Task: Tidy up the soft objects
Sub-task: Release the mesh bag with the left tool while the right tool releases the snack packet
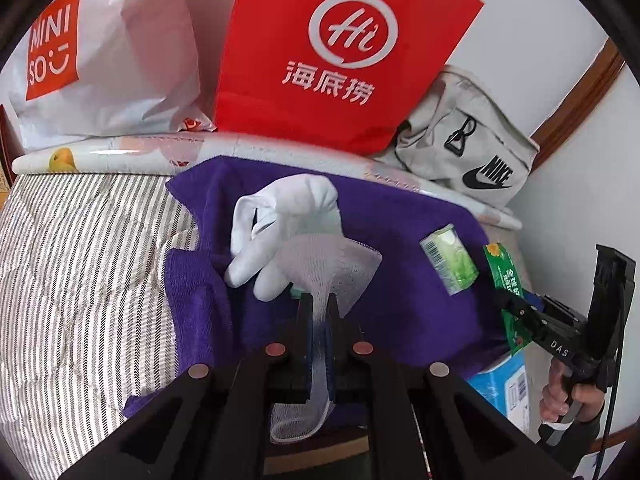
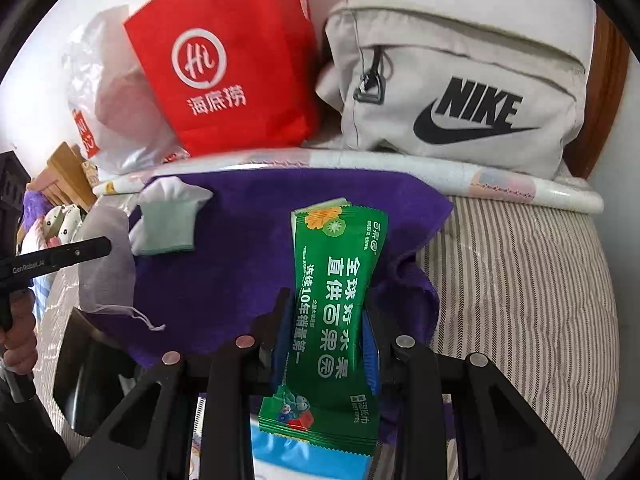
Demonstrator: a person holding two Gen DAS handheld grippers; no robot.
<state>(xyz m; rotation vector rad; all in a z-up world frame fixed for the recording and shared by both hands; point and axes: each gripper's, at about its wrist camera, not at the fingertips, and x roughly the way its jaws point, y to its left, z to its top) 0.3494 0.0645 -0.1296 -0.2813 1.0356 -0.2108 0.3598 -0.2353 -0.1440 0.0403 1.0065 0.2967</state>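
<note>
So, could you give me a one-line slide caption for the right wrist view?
Right gripper holds a green wipes pack above the purple towel on a striped bed.

Blue box (image 2: 280,456) – cut off below, wipes pack (image 2: 336,312) overlapping

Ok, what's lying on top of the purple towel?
On the purple towel lie white socks and a small green tissue pack. A mesh pouch covers part of the socks; whatever is beneath them is hidden.
</note>
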